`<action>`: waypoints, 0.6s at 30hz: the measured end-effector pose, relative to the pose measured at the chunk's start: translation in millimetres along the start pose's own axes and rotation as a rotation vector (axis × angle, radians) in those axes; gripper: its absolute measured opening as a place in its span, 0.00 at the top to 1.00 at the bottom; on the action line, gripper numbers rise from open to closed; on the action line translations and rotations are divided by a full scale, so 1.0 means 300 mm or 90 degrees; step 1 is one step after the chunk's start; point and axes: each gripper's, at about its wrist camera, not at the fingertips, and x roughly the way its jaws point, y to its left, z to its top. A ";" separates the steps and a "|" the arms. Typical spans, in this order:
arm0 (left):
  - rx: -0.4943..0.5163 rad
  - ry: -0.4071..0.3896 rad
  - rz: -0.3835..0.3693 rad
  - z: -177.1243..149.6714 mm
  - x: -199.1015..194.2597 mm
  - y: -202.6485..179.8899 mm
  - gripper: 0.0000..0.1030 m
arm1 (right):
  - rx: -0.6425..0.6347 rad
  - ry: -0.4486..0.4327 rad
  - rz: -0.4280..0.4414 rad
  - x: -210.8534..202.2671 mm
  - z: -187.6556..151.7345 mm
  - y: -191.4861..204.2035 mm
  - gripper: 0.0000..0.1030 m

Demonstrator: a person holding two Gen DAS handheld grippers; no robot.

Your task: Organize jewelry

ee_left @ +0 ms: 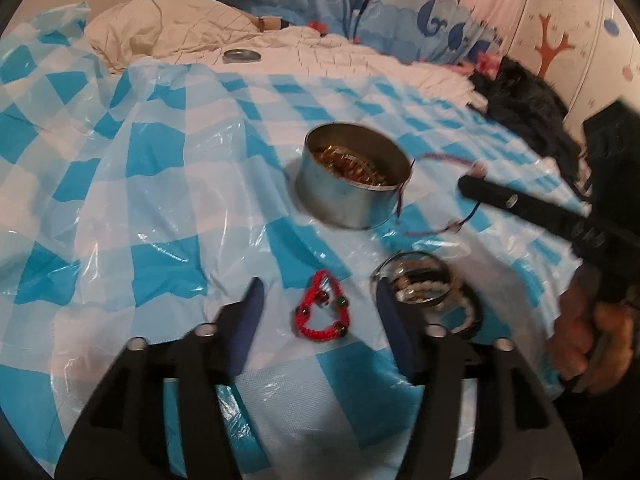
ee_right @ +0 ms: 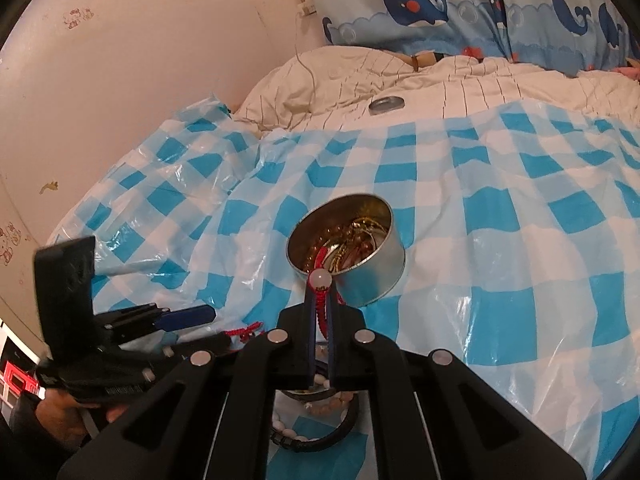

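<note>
A round metal tin [ee_left: 352, 176] holding gold jewelry stands on the blue checked plastic sheet; it also shows in the right wrist view [ee_right: 352, 248]. My left gripper [ee_left: 320, 292] is open, its fingers on either side of a red beaded bracelet [ee_left: 322, 310] that lies on the sheet. My right gripper [ee_right: 320, 300] is shut on a red cord bracelet with a white bead [ee_right: 320, 280], held just in front of the tin. In the left wrist view its cord [ee_left: 440, 196] dangles beside the tin from the right gripper [ee_left: 476, 184].
A pile of bangles and bead bracelets [ee_left: 424, 288] lies right of the left gripper, under my right gripper [ee_right: 316, 412]. The tin's lid [ee_left: 241, 56] sits on the white quilt behind. Dark clothing [ee_left: 524, 104] is at far right. Whale-print pillows [ee_right: 460, 4] line the back.
</note>
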 end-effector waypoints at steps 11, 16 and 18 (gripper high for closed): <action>0.013 0.044 0.036 -0.010 0.053 0.000 0.63 | 0.004 0.000 0.000 -0.004 0.001 -0.003 0.95; 0.035 0.046 0.054 -0.011 0.056 -0.009 0.64 | 0.004 0.001 -0.001 -0.003 -0.001 0.000 0.95; 0.042 0.045 0.060 -0.012 0.054 -0.016 0.68 | 0.004 0.002 0.000 -0.002 -0.002 0.001 0.95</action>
